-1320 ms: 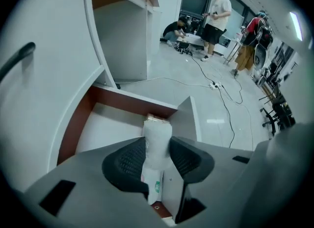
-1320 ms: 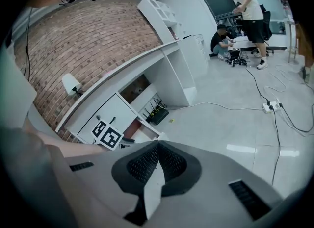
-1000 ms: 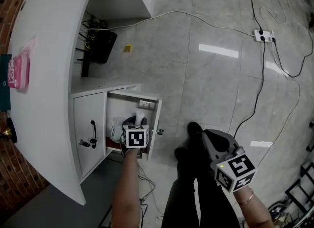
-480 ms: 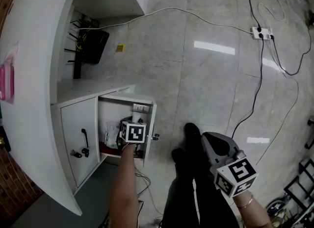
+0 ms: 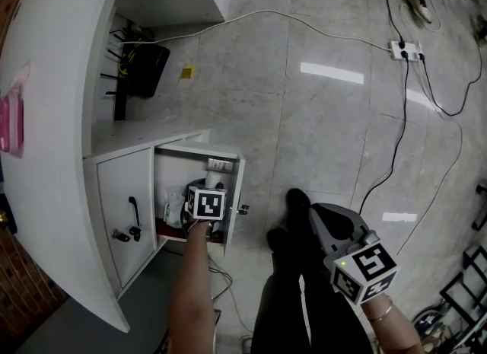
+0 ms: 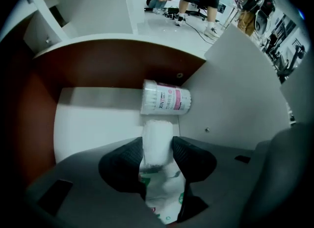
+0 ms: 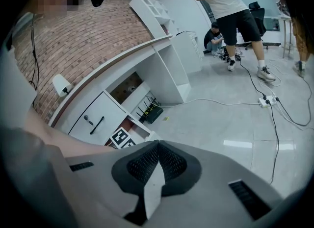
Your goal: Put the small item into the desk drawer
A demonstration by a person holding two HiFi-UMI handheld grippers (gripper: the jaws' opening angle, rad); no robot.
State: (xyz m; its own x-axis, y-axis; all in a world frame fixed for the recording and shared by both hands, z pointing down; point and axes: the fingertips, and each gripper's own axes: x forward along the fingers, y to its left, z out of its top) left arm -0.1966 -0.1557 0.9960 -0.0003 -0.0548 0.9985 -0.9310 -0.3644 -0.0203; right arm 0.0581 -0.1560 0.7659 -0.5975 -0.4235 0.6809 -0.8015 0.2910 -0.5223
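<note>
Easing off now: the left claw (image 6: 157, 146), aimed straight down, has dropped lower into the open drawer (image 6: 93, 124) than it was a second ago, and its jaws have just been opening. They now stand apart. The white packet (image 6: 159, 173) with green print is still upright between the two dark pads, but it no longer looks squeezed, so I read this as the release itself. The packet's far end reaches towards the pale drawer floor. Whether it is actually resting there I can't tell from the left gripper view. Just beyond it, against the brown back wall, a round tub with a pink label (image 6: 166, 97) lies on its side, close to the packet's tip but apart from it. From the head view the marker cube sits inside the drawer's outline, under the curved white desk (image 5: 53, 116), so the drop point is well inside and not on the rim. Over on the other side, the right claw (image 7: 156, 161) hangs out above the tiled floor (image 5: 327, 132) with its jaws together and nothing gripped, taking no part. For the task, that's the main job nearly done: the small item is in the drawer. What's left, by my reckoning, is lifting the left claw straight up without dragging the packet along.
</note>
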